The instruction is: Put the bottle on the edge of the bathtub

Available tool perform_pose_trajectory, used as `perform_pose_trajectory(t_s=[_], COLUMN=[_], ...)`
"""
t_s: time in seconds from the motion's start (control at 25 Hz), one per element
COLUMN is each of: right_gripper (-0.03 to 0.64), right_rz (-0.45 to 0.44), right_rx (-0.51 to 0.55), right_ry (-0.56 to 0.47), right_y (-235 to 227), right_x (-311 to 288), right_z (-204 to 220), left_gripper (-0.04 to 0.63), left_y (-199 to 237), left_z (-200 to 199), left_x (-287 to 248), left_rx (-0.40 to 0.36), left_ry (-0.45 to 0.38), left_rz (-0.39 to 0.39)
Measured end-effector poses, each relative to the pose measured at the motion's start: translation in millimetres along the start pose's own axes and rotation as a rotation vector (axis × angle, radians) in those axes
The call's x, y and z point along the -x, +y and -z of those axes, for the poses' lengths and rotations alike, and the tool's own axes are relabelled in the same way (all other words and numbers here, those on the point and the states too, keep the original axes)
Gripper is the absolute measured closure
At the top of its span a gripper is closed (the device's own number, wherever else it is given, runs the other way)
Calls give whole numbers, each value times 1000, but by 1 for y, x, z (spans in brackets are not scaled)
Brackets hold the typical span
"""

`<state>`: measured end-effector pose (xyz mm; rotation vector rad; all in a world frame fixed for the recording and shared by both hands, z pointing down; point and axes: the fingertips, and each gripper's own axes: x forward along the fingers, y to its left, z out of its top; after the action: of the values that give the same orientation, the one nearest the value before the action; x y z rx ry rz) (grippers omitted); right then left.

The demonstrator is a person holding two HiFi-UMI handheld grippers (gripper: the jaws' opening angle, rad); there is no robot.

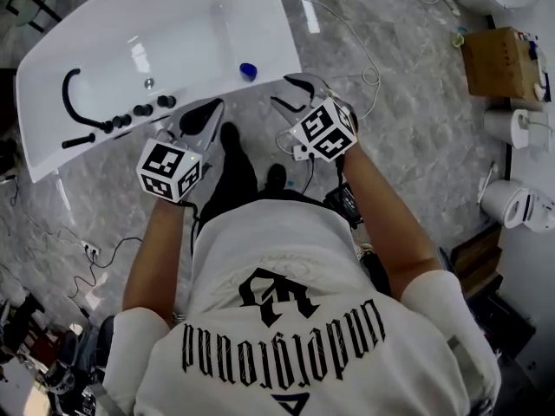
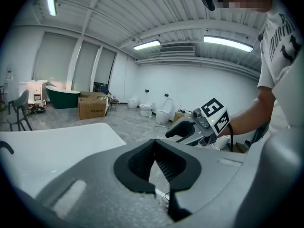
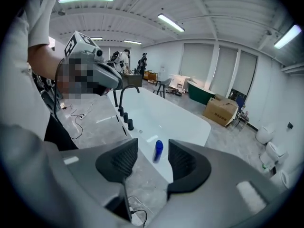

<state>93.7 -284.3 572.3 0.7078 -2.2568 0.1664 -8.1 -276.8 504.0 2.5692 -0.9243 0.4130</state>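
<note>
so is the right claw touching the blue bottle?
Apart. Right gripper view: the blue bottle stands on the bathtub rim well beyond the open right claw. Head view shows a gap too.

We see bright, even light from ceiling tube lamps (image 2: 228, 42), with only soft shadows below. Their glare streaks the glossy floor (image 1: 308, 7) and the white bathtub (image 1: 139, 55). Both gripper views bend strongly toward their dark round edges. The nearest surfaces look soft there, and the far blue bottle (image 3: 158, 151) is slightly blurred.
</note>
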Motion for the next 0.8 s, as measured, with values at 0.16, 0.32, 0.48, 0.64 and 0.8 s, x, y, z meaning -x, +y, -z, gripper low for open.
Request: perform_pose_trajectory(t_s=[0.16, 0.32, 0.48, 0.64, 0.8], right_gripper=[446, 472, 502, 536, 570], right_rz=[8, 18, 34, 34, 27], right_rx=[10, 15, 30, 20, -15], right_ry=[-56, -112, -154, -223, -293], right_y=[8, 12, 16, 25, 31], right_x=[45, 87, 124, 158, 186], right_z=[-16, -28, -31, -42, -52], left_gripper=[589, 589, 589, 589, 589], left_y=[-34, -66, -96, -115, -126], left_z=[-26, -52, -75, -88, -93], left_x=[15, 31, 50, 67, 79], left_rx=[-40, -86, -110, -117, -117], left_ry=[-50, -91, -145, -182, -185], left_rz=[2, -10, -18, -32, -54])
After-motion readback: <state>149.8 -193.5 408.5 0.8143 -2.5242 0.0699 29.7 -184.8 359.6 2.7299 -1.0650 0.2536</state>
